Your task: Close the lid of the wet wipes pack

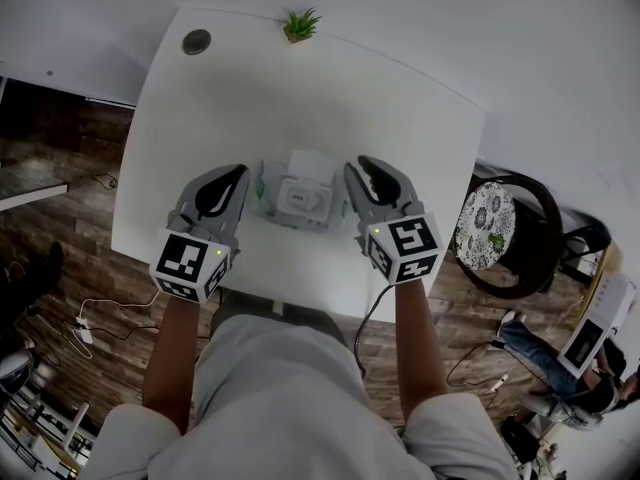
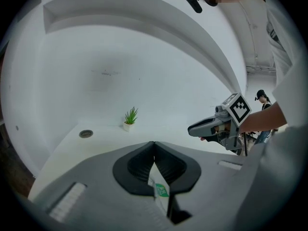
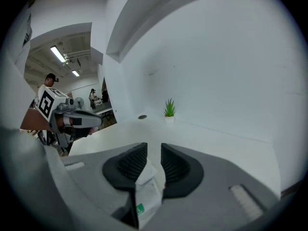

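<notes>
While the white wet wipes pack with green print [image 1: 298, 200] sits over the middle of the white surface [image 1: 400, 108], the left tongs [image 2: 154, 146] are clamped on its left end, their tips meeting above the crimped edge. The right tongs [image 3: 154, 149] grip the opposite end, tips slightly apart, with the pack's edge pressed between them. Its white flip lid [image 1: 310, 163] stands open on the far side. A small green potted plant [image 1: 300, 25] stands at the far edge.
</notes>
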The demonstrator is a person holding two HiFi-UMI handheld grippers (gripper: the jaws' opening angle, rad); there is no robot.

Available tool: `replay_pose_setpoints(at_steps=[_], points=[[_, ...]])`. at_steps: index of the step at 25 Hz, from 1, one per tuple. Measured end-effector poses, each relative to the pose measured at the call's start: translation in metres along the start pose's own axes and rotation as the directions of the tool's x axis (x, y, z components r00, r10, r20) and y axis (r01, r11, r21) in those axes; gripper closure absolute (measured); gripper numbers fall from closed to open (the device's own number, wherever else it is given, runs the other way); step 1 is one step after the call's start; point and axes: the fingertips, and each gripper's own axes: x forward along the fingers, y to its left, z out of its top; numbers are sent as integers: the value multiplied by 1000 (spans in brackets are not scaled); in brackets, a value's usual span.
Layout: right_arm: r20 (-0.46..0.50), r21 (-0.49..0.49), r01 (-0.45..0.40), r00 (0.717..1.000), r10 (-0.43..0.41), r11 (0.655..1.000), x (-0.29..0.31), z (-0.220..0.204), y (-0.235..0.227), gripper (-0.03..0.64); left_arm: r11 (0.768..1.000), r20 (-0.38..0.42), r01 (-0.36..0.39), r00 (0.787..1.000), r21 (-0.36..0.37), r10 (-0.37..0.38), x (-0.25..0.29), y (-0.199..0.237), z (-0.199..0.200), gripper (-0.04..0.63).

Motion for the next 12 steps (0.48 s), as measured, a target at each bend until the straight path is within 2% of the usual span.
replay_pose_setpoints(at_steps=[7,12], points=[[-59,5,-73,996,73,997,30,-13,1,520,1000,-28,-4,1000,-24,3,11,8,-11,589],[-138,-6,-150,979,148,989,48,-27,3,520,999,-57,-5,998,-48,2,17,10,-27,589]])
